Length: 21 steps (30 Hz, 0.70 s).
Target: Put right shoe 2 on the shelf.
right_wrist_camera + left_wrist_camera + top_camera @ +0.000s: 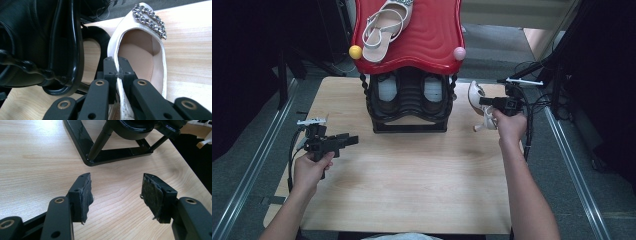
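Observation:
A white high-heeled shoe [476, 97] with a rhinestone buckle [150, 20] is at the right of a black shoe rack [410, 102]. My right gripper [486, 101] is shut on the shoe's side wall [117, 75], one jaw inside and one outside. The matching white shoe [384, 27] lies on the rack's red top shelf [427, 35]. My left gripper [352, 140] hovers over the table [412, 175] left of the rack, open, nothing between its fingers [83, 195]. The rack's black base frame [100, 152] lies ahead of it.
A yellow knob [355, 52] and a pink knob [459, 53] mark the red shelf's front corners. Dark shoes [432, 90] sit on the rack's lower tier. Metal rails [257, 160] run along both table sides; cables [532, 107] lie at the right.

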Motion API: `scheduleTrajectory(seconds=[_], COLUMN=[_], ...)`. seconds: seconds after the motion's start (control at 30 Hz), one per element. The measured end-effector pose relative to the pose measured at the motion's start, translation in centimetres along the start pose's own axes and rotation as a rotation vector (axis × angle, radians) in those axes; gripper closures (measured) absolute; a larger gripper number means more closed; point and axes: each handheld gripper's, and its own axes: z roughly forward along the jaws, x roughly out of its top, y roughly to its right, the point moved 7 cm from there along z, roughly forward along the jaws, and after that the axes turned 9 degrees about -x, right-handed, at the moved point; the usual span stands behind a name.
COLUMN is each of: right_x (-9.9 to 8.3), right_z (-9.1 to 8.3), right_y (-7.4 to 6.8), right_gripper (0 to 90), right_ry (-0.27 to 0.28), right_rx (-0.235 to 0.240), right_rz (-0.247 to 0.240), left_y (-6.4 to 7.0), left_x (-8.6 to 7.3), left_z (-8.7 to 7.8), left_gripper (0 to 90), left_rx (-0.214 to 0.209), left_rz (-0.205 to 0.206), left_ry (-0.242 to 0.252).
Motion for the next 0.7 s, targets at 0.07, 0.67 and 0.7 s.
scheduleTrajectory(seconds=[0.07, 0.67, 0.7], right_x=[0.3, 4.6, 4.8], right_z=[-0.3, -3.8, -3.9], right_y=[-0.2, -2.9, -3.1], right_gripper=[88.2, 88.2, 88.2], right_ry=[-0.006, 0.026, 0.026], right_rx=[-0.001, 0.011, 0.01], right_rz=[0.001, -0.026, -0.028], left_y=[0.0, 0.0, 0.0], left_x=[0.0, 0.0, 0.0], left_z=[0.0, 0.1, 0.1], left_gripper=[41.5, 41.6, 41.6], left_rx=[0.001, 0.006, 0.006], left_rz=[0.003, 0.004, 0.004], left_ry=[-0.002, -0.002, -0.002])
